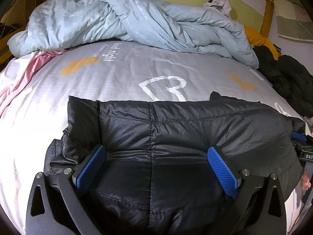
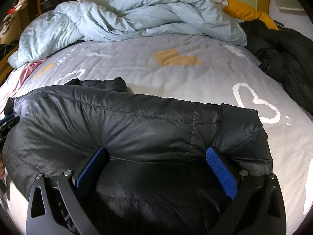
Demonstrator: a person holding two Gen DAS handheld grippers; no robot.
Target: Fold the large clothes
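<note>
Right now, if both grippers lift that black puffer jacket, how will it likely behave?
The black puffer jacket would probably flop and sag between grips: its quilted panels already bulge and crease. The glossy shell looks slippery. It seems light for its bulk. Both the left gripper and right gripper stand open.

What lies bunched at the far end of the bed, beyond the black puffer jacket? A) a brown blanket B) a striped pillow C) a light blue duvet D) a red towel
C: a crumpled light blue duvet is heaped across the far end, behind the black puffer jacket.
</note>
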